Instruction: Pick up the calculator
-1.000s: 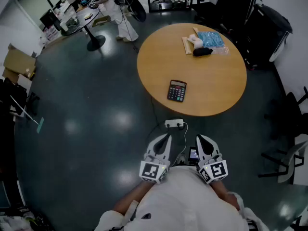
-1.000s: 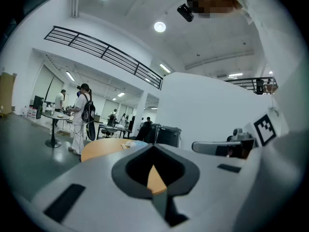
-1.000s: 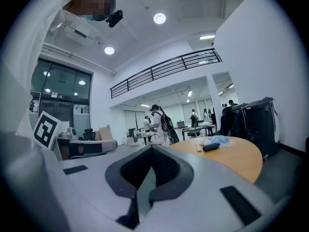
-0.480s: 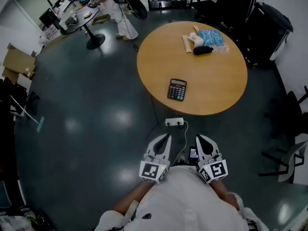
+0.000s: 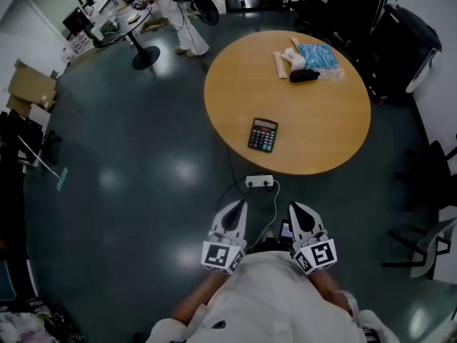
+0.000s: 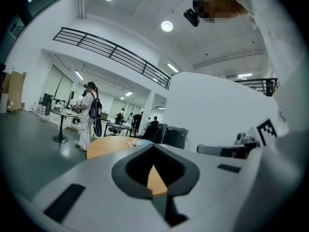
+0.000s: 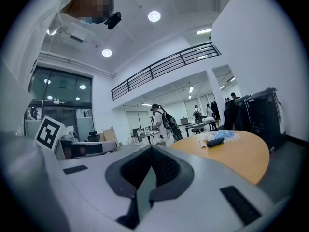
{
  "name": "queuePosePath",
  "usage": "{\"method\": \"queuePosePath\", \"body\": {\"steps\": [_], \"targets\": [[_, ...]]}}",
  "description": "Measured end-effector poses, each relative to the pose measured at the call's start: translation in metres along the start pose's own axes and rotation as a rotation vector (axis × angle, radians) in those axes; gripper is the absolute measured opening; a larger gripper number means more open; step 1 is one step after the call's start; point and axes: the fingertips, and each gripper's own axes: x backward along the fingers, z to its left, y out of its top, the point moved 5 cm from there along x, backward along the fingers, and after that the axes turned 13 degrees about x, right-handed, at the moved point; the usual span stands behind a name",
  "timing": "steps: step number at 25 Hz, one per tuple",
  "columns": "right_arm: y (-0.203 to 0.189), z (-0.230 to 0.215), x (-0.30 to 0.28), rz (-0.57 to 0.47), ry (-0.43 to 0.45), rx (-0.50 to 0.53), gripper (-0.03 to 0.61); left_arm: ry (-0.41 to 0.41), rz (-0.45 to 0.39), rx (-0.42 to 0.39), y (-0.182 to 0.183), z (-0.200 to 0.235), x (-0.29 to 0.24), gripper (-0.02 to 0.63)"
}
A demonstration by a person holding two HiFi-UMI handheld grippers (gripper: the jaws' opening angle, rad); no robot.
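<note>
Two tools, both shut and empty. In the head view the left gripper [image 5: 240, 206] and right gripper [image 5: 293, 209] sit side by side, with the calculator [image 5: 263, 135] well ahead on the table [image 5: 325, 123]. Each gripper view shows its jaws meeting on nothing. If they arrive unopened, they would likely shove the calculator rather than clamp it.

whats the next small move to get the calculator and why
Probably step toward the table and bring the right gripper out toward the calculator, opening its jaws on the way. The right gripper and the left gripper are both held in close to the person, jaws together and empty, while the calculator lies near the table's near edge, well ahead of them.
</note>
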Motion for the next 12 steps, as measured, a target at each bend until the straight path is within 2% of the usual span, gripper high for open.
{"method": "queuePosePath", "body": {"steps": [4, 7, 12], "targets": [[-0.009, -0.005, -0.022, 0.007, 0.022, -0.009, 0.015, 0.018, -0.011, 0.006, 0.003, 0.014, -0.013, 0.006], [-0.015, -0.006, -0.041, 0.017, 0.014, -0.026, 0.015, 0.001, 0.006, 0.012, 0.007, 0.031, -0.024, 0.007], [-0.028, -0.024, -0.096, 0.010, -0.058, -0.035, 0.015, -0.070, 0.028, -0.041, 0.030, 0.076, -0.065, 0.007]]}}
